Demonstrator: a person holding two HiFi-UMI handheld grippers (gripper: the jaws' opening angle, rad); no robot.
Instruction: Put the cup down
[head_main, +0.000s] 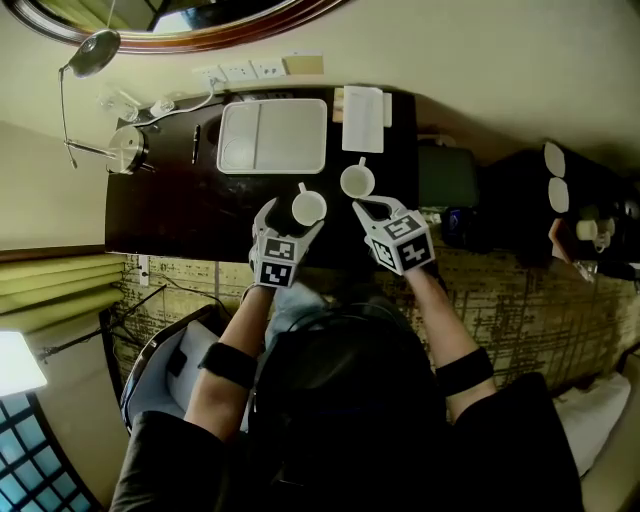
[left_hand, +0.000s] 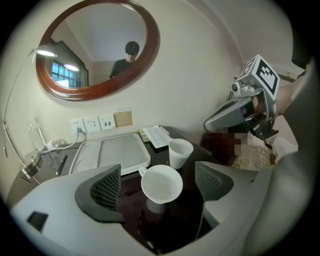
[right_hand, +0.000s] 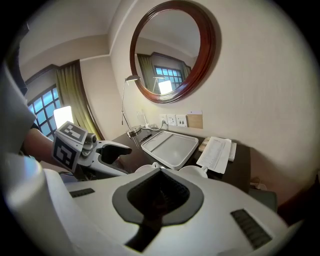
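Note:
Two white cups stand on the dark desk (head_main: 180, 205). The nearer cup (head_main: 308, 208) (left_hand: 161, 184) sits upright between the jaws of my left gripper (head_main: 293, 216) (left_hand: 159, 172). Those jaws are open, with a gap on each side, and neither pad touches the cup. The second cup (head_main: 357, 182) (left_hand: 180, 152) stands a little farther back and to the right. My right gripper (head_main: 362, 207) (right_hand: 161, 172) is shut and holds nothing, its tip just short of the second cup. In the right gripper view only the two cups' rims show past the jaws.
A white tray (head_main: 272, 135) (left_hand: 112, 152) lies at the back of the desk, with a folded paper (head_main: 363, 118) to its right. A desk lamp (head_main: 125, 148), a pen (head_main: 196, 143) and wall sockets (head_main: 238, 71) are at the back left. A round mirror (left_hand: 97, 47) hangs above.

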